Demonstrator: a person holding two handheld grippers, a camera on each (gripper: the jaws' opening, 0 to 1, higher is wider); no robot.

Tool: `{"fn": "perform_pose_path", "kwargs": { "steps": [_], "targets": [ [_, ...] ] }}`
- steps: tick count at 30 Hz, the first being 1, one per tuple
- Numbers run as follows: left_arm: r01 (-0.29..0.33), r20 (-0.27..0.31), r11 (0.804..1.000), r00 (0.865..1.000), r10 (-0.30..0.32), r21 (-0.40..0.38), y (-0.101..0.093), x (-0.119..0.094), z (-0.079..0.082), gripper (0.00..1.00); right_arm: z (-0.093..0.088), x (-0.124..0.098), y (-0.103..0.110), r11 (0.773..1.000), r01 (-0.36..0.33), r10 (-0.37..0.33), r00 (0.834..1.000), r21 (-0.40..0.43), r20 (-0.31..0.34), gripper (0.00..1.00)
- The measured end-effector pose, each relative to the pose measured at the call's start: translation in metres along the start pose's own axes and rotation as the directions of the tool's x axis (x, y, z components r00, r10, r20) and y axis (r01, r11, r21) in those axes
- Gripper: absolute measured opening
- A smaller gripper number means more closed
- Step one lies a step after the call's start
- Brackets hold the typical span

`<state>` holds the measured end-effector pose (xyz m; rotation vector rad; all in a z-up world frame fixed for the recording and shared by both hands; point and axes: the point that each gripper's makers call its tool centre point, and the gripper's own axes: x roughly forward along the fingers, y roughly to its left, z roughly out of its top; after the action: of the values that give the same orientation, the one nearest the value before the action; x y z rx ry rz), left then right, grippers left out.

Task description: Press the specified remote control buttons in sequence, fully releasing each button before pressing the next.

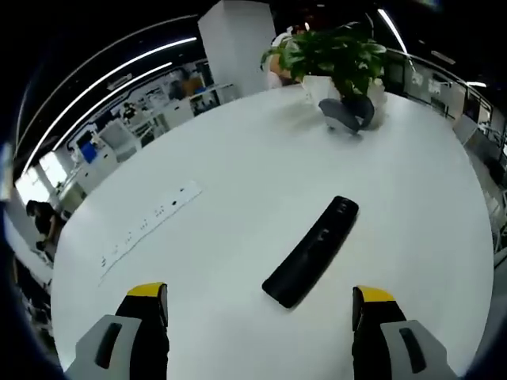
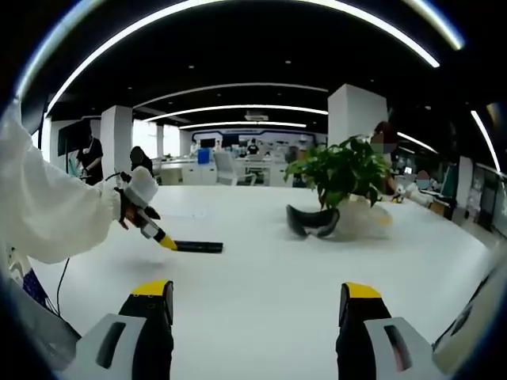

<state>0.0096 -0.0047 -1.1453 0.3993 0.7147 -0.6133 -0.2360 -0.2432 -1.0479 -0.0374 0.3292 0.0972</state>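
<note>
A black remote control (image 1: pixel 312 250) lies slantwise on the white table (image 1: pixel 238 158), just ahead of my left gripper (image 1: pixel 260 305). That gripper stands open, its yellow-tipped jaws wide apart, and the remote's near end lies between them. In the right gripper view the same remote (image 2: pixel 198 247) looks like a thin dark bar at the left, with the left gripper's yellow tip (image 2: pixel 166 241) touching or hovering at its left end. My right gripper (image 2: pixel 258 305) is open over bare table, well away from the remote.
A potted green plant (image 1: pixel 337 55) stands at the far side, with a dark headset-like object (image 1: pixel 347 115) in front of it. A white strip with small dark marks (image 1: pixel 150 222) lies left of the remote. A white-sleeved arm (image 2: pixel 47 206) holds the left gripper.
</note>
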Motion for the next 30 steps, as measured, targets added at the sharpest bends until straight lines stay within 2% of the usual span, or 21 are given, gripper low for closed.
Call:
{"fn": "perform_pose_path", "kwargs": {
  "steps": [5, 9, 11, 15, 20, 22, 30],
  "targets": [
    [-0.024, 0.084, 1.000, 0.996, 0.024, -0.002, -0.012, -0.022, 0.000, 1.00, -0.001, 0.001, 0.002, 1.000, -0.009, 0.009, 1.000, -0.008, -0.008, 0.89],
    [-0.005, 0.125, 0.996, 0.992, 0.017, -0.090, -0.025, -0.044, -0.005, 1.00, 0.001, -0.001, 0.001, 1.000, -0.012, 0.012, 1.000, -0.001, 0.006, 0.91],
    [-0.021, 0.147, 0.993, 0.988, 0.038, -0.116, -0.026, -0.056, -0.008, 1.00, 0.002, -0.001, 0.002, 1.000, -0.017, 0.017, 1.000, 0.003, 0.009, 0.92],
    [-0.034, 0.155, 0.992, 0.986, 0.054, -0.125, -0.030, -0.075, -0.017, 1.00, 0.003, -0.001, 0.003, 1.000, -0.020, 0.020, 1.000, -0.004, 0.015, 0.93],
    [-0.043, 0.206, 0.988, 0.976, 0.074, -0.150, -0.039, -0.108, -0.025, 1.00, 0.006, -0.003, 0.002, 1.000, -0.021, 0.021, 0.999, 0.006, 0.024, 0.95],
    [-0.069, 0.235, 0.984, 0.966, 0.106, -0.162, -0.039, -0.120, -0.028, 1.00, 0.006, -0.003, 0.002, 1.000, -0.025, 0.025, 0.999, 0.013, 0.023, 0.96],
    [-0.091, 0.264, 0.973, 0.953, 0.147, -0.213, -0.058, -0.164, -0.043, 1.00, 0.010, -0.004, 0.009, 0.998, -0.055, 0.055, 0.998, -0.003, 0.032, 0.99]
  ]
}}
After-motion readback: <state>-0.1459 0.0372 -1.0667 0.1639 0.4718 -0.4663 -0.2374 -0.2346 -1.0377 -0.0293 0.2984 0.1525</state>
